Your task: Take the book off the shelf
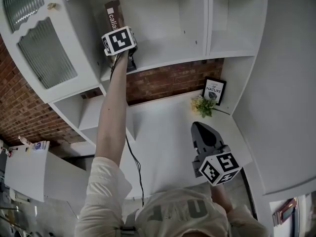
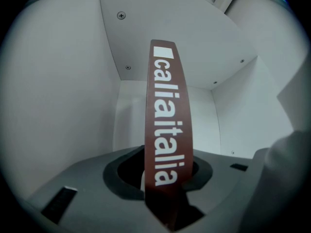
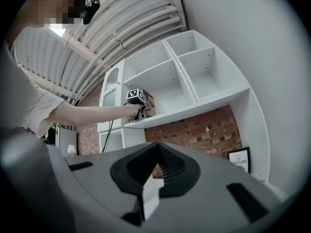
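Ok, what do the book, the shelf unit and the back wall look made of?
Book: card or paper cover, matte brown-red, white printed lettering. Shelf unit: smooth white-painted board, likely wood or laminate; screw heads show. Back wall: bare red brick, mortar lines visible.

White shelf unit [image 1: 208,19] on a red brick wall [image 1: 168,80]; white counter [image 1: 163,132] beneath
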`<state>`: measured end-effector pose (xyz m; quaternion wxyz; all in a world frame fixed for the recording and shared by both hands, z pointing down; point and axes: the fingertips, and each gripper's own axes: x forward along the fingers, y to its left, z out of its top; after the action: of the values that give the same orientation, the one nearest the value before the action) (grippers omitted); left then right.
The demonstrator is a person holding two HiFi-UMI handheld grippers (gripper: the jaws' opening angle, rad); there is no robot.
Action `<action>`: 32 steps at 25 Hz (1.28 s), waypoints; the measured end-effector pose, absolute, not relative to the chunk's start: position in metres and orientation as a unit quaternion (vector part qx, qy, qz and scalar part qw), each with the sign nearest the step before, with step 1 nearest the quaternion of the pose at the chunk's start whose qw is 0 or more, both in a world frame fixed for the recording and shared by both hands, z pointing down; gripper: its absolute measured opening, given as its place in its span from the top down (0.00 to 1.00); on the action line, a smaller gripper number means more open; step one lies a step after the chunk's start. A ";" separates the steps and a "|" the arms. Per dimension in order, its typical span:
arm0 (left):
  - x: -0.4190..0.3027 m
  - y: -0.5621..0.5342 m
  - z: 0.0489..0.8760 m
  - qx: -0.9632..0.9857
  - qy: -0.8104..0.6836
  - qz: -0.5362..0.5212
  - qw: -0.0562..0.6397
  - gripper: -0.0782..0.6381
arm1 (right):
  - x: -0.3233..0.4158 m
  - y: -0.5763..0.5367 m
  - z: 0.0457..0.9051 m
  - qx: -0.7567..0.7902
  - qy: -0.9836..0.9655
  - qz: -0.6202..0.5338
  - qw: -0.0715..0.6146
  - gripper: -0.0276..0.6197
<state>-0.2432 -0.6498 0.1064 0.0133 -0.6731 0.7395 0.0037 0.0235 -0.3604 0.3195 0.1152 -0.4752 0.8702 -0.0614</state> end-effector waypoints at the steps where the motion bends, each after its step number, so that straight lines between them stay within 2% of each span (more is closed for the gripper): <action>1: -0.243 -0.648 0.107 -0.671 0.741 0.003 0.014 0.67 | 0.021 -0.359 0.318 -0.472 0.872 -0.059 0.116 0.93; 11: -0.240 -0.593 0.104 -0.687 0.726 0.031 -0.007 0.67 | 0.001 -0.341 0.314 -0.437 0.892 -0.059 0.105 0.93; 22: -0.216 -0.460 0.083 -0.704 0.689 0.101 0.140 0.67 | -0.039 -0.335 0.302 -0.402 0.911 -0.030 0.083 0.93; 27: -0.205 -0.377 0.107 -0.700 0.667 0.173 0.189 0.67 | -0.053 -0.332 0.283 -0.389 0.916 -0.004 0.097 0.93; 32: -0.192 -0.312 0.154 -0.694 0.668 0.171 0.208 0.67 | -0.067 -0.325 0.282 -0.378 0.920 0.019 0.099 0.93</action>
<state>-0.1919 -0.3123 0.1539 0.2080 -0.6940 0.6677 0.1714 -0.0666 -0.3248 0.2824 0.0994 -0.3779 0.9203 0.0186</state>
